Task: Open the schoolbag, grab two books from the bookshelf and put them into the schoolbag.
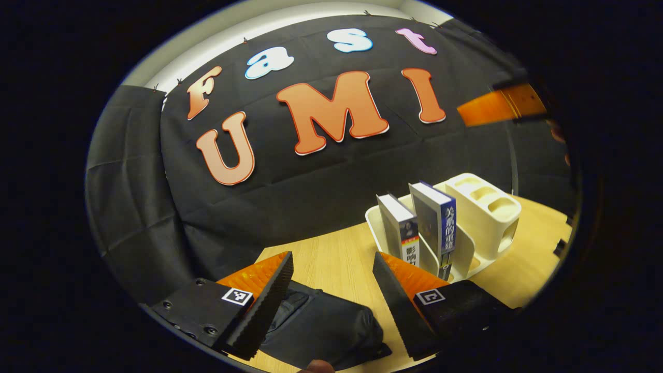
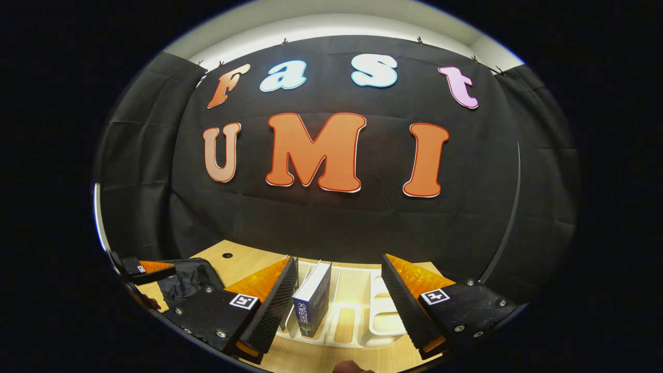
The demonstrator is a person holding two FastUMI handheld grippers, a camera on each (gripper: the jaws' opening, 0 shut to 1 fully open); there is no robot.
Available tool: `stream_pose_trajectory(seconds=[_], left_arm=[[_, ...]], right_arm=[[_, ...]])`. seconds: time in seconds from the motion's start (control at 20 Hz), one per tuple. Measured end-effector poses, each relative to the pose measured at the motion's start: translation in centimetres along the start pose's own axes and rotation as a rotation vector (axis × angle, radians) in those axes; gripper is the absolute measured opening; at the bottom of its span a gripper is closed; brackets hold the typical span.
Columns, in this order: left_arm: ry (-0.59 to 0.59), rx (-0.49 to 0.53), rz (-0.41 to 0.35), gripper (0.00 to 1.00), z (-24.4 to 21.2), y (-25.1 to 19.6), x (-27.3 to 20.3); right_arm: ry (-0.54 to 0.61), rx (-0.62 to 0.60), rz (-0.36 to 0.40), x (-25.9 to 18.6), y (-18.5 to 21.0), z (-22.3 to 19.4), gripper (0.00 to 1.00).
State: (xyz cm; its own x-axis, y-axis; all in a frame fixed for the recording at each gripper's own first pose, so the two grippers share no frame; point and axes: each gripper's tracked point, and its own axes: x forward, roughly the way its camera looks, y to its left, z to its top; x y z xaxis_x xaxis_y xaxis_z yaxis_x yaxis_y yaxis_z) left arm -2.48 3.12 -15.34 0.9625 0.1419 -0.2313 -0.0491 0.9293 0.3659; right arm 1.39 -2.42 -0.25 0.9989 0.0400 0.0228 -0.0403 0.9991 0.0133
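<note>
Books (image 1: 424, 228) standing loosely in the bookshelf (image 1: 481, 217) could topple if the gaping, empty right tongs (image 2: 336, 305) knock one; left tongs (image 1: 331, 305) also gape.

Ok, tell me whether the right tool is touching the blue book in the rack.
Apart. The right gripper view shows the right tool open, with the blue book upright in the white rack between its fingers and a visible gap on each side.

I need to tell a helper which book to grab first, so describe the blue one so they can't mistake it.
On the wooden table stands a cream rack with two upright books in its slots. The blue book is the taller one with a blue spine, nearer the rack's round holes; its neighbour, the grey book, is shorter and pale-spined.
</note>
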Motion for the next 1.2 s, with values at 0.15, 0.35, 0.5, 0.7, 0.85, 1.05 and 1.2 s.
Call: stream_pose_trajectory(seconds=[0.15,0.35,0.5,0.7,0.85,1.05,1.2], left_arm=[[0.050,0.091,0.011,0.99,-3.1,0.2,0.2],[0.110,0.178,0.016,0.98,-6.8,-0.1,-0.1],[0.152,0.240,0.002,0.99,-9.7,-1.2,-0.6],[0.212,0.318,-0.001,0.98,-12.7,-1.9,-1.0],[0.266,0.369,-0.017,0.98,-15.3,-2.4,-0.8],[0.316,0.422,-0.007,0.98,-17.7,-2.1,-0.6],[0.350,0.453,0.006,0.98,-19.2,-2.3,-0.7]], right_arm=[[-0.002,-0.013,-0.003,-0.2,-0.5,-0.1,0.98],[0.003,-0.018,-0.004,-0.5,-1.0,-0.2,0.98],[0.006,-0.026,-0.007,-0.7,-1.5,-0.4,0.98],[0.013,-0.015,-0.007,-0.8,-2.0,-0.8,0.98],[0.016,-0.012,-0.005,-1.0,-2.2,-1.0,0.98],[0.014,-0.014,0.003,-1.3,-2.5,-1.1,0.98],[0.009,-0.009,0.005,-1.6,-2.7,-1.1,0.98]])
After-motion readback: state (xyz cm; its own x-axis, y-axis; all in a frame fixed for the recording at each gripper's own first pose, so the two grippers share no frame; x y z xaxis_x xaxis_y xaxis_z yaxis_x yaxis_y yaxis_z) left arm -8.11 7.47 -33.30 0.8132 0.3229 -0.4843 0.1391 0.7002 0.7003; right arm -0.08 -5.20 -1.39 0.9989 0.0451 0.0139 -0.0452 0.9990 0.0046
